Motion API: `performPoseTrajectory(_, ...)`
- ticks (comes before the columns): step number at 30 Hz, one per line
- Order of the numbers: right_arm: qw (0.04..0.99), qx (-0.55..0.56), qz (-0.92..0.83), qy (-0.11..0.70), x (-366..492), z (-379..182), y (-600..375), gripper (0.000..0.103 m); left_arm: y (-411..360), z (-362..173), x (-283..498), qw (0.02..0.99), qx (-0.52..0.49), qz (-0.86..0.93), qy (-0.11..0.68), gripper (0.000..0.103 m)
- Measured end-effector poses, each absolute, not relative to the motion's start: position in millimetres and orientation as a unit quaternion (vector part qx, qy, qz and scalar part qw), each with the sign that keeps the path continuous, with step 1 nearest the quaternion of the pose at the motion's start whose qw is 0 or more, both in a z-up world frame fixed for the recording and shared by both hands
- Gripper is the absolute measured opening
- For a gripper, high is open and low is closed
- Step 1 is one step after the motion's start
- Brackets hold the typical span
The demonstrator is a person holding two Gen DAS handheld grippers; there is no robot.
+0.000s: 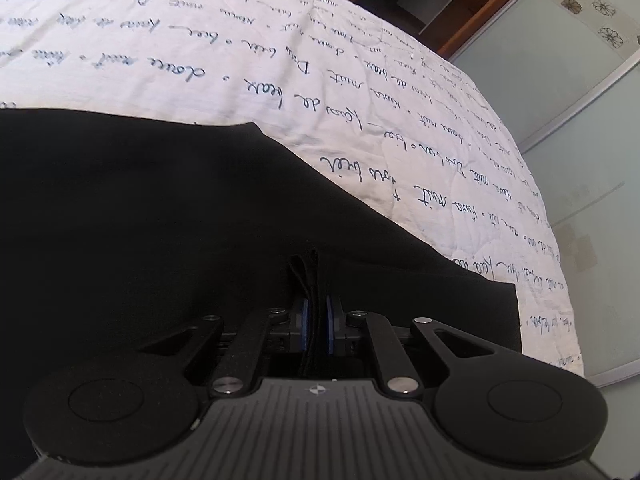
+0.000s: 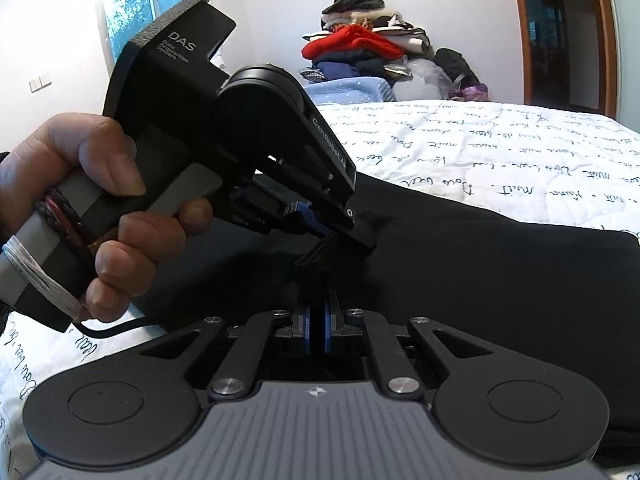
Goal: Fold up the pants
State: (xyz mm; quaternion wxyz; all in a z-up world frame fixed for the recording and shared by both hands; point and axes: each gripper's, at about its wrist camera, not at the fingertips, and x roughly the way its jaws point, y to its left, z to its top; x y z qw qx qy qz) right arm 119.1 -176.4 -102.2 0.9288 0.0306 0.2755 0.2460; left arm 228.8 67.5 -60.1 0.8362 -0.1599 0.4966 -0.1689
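The left gripper (image 1: 316, 320) is clamped on a fold of the black pants (image 1: 140, 220). The right gripper (image 2: 316, 326) pinches the same fabric, just below the left one.

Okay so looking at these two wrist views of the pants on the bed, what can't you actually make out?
- Pants: left wrist view, cut off by the left edge and hidden behind the left gripper; waistband and legs can't be told apart.
- Fold layers: both views, black cloth shows no seams.
- Right gripper: right wrist view, how much cloth sits between the pads is hidden in shadow.
- Clothes pile: too small to identify items.
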Motion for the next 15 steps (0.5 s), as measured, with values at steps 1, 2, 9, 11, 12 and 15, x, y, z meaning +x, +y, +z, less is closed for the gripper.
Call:
performPoseTrajectory(1, 0.928, 0.035, 0.250, 0.273, 117.0, -102.0, -177.6, 0.006, 68.1, -58.6, 225.5, 0.840, -0.154, -0.167, 0.492, 0.012)
performPoseTrajectory(2, 0.927, 0.037, 0.254, 0.273, 116.2, -101.6, -177.7, 0.006, 68.4, -57.3, 222.2, 0.846, -0.146, -0.163, 0.487, 0.012)
performPoseTrajectory(9, 0.925, 0.004, 0.260, 0.278, 116.1, -114.3, -166.9, 0.008, 62.9, -64.3, 196.5, 0.888, -0.066, -0.156, 0.427, 0.020)
performPoseTrajectory(11, 0.923, 0.013, 0.262, 0.280, 116.0, -115.6, -170.1, 0.008, 59.7, -66.8, 187.0, 0.901, -0.053, -0.153, 0.403, 0.021)
performPoseTrajectory(12, 0.922, 0.020, 0.263, 0.282, 117.3, -115.4, -171.2, 0.008, 57.4, -69.4, 181.4, 0.908, -0.045, -0.152, 0.388, 0.021)
performPoseTrajectory(15, 0.918, 0.043, 0.267, 0.288, 119.6, -117.4, -176.5, 0.008, 55.7, -78.8, 163.0, 0.927, -0.038, -0.156, 0.338, 0.028)
